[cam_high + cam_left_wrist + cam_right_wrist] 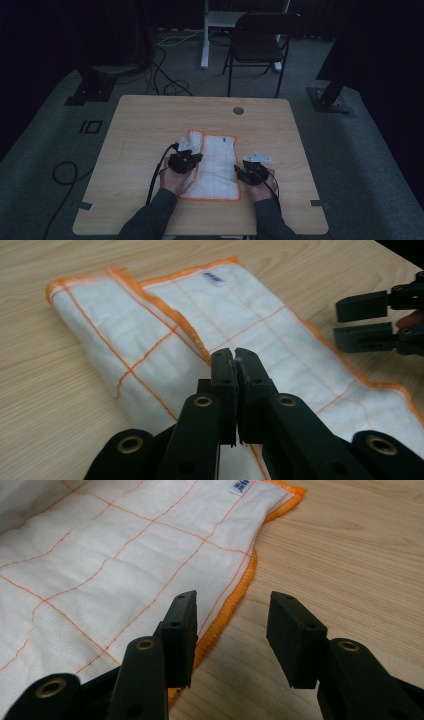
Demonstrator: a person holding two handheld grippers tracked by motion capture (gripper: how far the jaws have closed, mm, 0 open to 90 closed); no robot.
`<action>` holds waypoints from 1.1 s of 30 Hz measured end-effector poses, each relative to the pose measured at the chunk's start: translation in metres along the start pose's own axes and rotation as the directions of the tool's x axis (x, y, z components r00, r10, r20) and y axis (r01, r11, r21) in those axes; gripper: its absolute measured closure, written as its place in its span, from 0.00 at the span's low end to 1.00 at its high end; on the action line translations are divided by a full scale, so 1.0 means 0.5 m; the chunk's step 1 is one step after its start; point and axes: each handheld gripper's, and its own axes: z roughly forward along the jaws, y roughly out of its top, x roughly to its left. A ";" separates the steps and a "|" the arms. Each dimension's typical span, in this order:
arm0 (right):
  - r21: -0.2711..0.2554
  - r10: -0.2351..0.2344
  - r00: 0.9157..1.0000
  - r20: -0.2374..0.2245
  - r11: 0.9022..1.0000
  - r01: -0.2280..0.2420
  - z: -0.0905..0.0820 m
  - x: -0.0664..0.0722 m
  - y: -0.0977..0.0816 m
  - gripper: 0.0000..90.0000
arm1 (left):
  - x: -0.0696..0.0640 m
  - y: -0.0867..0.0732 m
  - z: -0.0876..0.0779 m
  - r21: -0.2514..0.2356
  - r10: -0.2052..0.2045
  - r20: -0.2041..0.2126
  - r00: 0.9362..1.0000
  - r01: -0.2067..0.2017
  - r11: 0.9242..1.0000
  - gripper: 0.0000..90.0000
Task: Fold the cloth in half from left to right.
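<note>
Here, a big wooden table [150, 120] sits on a grey floor [360, 165], and a dark folding chair [260, 40] stands behind it, up at 12 o'clock in the high view.

On the table lies a white cloth [217, 162] with an orange edge and thin orange lines. It rests a little toward the person's side of the middle. Its long side runs from 12 o'clock to 6 o'clock in the high view, away from the person. A small blue tag [229, 139] marks the far end. The left side of the cloth is folded over onto itself, so an orange edge [170, 315] runs down the top of it in the left gripper view.

The left gripper [186, 161] is over the left part of the cloth, at about 9 o'clock from the cloth's middle. Its jaws are squeezed tight together, and a thin bit of white cloth is pinched between them.

The right gripper [244, 173] is just beside the right edge of the cloth, at about 4 o'clock from its middle. Its jaws stand about half open with nothing in them. In the right gripper view, one jaw is over the orange edge and the other is over bare wood.
</note>
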 end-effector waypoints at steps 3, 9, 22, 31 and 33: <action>0.001 0.001 1.000 -0.001 1.000 -0.001 0.000 0.001 0.000 0.61 | -0.013 0.008 0.010 0.000 0.012 0.012 1.000 -0.012 1.000 0.98; 0.003 0.000 1.000 -0.001 1.000 0.000 0.001 0.001 0.000 0.61 | -0.037 0.024 0.027 0.001 0.033 0.032 0.999 -0.033 0.999 0.98; -0.002 0.006 1.000 -0.004 1.000 -0.006 -0.001 -0.001 0.002 0.61 | -0.062 0.034 0.063 0.010 0.042 0.071 0.997 -0.043 0.999 0.92; -0.015 -0.011 0.999 -0.041 1.000 0.011 0.003 0.021 0.023 0.64 | -0.029 0.021 0.030 -0.007 0.032 0.024 0.999 -0.032 0.999 0.84; -0.023 -0.028 0.998 -0.056 0.999 0.027 0.008 0.036 0.038 0.67 | -0.017 0.010 0.017 -0.009 0.034 -0.008 0.999 -0.035 0.999 0.83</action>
